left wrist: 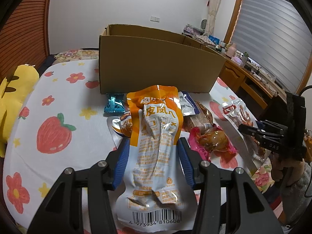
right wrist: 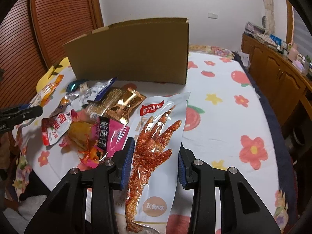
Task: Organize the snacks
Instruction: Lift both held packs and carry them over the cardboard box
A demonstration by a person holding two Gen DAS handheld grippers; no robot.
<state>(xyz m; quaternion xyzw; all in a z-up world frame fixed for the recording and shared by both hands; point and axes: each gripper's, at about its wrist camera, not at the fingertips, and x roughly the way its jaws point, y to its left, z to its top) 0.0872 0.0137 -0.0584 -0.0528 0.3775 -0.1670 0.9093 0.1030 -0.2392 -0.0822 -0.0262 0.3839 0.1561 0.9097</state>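
Observation:
My left gripper is shut on an orange-and-white chicken-feet pouch and holds it above the bed, in front of the open cardboard box. My right gripper is shut on a white pouch with a red chicken foot, also lifted, to the right of the snack pile. The right gripper also shows in the left wrist view. The left gripper shows in the right wrist view.
Loose snacks lie on the strawberry-print sheet: a teal packet, a pink squid pack, a gold pack, a red-white pack. A yellow plush lies left. A wooden desk stands right.

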